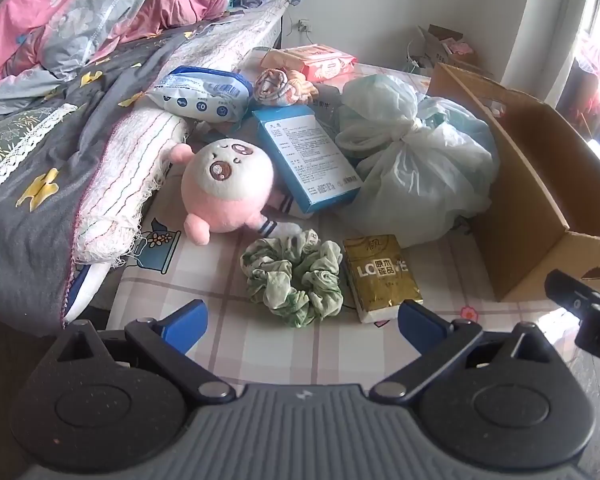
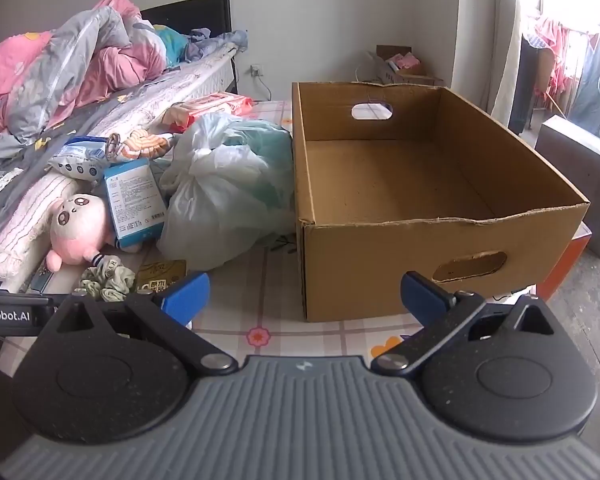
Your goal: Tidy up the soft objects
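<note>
A pink and white plush toy (image 1: 224, 188) lies on a checked sheet (image 1: 228, 312) beside the bed; it also shows in the right wrist view (image 2: 78, 228). A green scrunchie (image 1: 294, 276) lies just beyond my left gripper (image 1: 300, 320), which is open and empty. A gold tissue pack (image 1: 382, 276) lies to the scrunchie's right. A tied plastic bag (image 1: 412, 160) sits beside an open, empty cardboard box (image 2: 432, 176). My right gripper (image 2: 304, 292) is open and empty in front of the box's near left corner.
A blue box (image 1: 308, 156), a blue wipes pack (image 1: 202, 94), a rolled cloth (image 1: 280, 86) and pink packs (image 1: 320, 60) lie farther back. A bed with a grey blanket (image 1: 40, 184) and pink quilt (image 1: 32, 12) is on the left. A dark cabinet (image 2: 580, 184) stands at the right.
</note>
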Action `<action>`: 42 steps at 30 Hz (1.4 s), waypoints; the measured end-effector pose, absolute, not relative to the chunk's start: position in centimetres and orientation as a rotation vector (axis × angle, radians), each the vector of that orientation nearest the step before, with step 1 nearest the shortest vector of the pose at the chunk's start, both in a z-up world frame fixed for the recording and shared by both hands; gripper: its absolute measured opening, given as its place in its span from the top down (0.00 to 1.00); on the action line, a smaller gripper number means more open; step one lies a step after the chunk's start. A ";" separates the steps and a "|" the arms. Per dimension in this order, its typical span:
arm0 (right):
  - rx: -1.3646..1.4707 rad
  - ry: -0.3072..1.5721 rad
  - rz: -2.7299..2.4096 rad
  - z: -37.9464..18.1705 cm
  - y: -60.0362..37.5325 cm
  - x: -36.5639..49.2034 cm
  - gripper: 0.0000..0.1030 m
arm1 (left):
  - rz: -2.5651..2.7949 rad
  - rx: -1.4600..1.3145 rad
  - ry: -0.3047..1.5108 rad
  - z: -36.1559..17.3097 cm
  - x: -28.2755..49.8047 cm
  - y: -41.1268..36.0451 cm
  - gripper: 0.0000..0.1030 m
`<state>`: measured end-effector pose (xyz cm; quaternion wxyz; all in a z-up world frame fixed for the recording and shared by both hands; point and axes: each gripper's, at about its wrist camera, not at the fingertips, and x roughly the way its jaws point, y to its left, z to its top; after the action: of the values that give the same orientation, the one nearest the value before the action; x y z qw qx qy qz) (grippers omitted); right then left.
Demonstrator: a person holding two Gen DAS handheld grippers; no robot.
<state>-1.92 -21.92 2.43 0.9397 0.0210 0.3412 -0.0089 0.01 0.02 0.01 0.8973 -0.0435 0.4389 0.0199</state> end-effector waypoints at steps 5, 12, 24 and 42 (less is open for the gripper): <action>0.069 0.762 -0.005 2.4 -22.4 -0.8 0.01 | 0.043 -0.105 0.911 -0.8 -0.3 0.1 0.01; 0.067 0.787 -0.002 2.1 -22.4 -1.0 0.01 | 0.051 -0.085 0.922 -0.7 -0.2 0.0 0.01; 0.078 0.818 0.012 1.9 -22.4 -0.8 0.01 | 0.060 -0.048 0.937 -0.6 0.0 -0.4 0.01; 0.083 0.850 0.022 1.5 -22.3 -0.4 0.01 | 0.057 -0.037 0.946 -0.7 -0.1 -0.6 0.01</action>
<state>-0.43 -22.28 1.54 0.9102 0.0404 0.4121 0.0107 -0.10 -0.61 -0.75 0.8897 -0.0180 0.4553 0.0274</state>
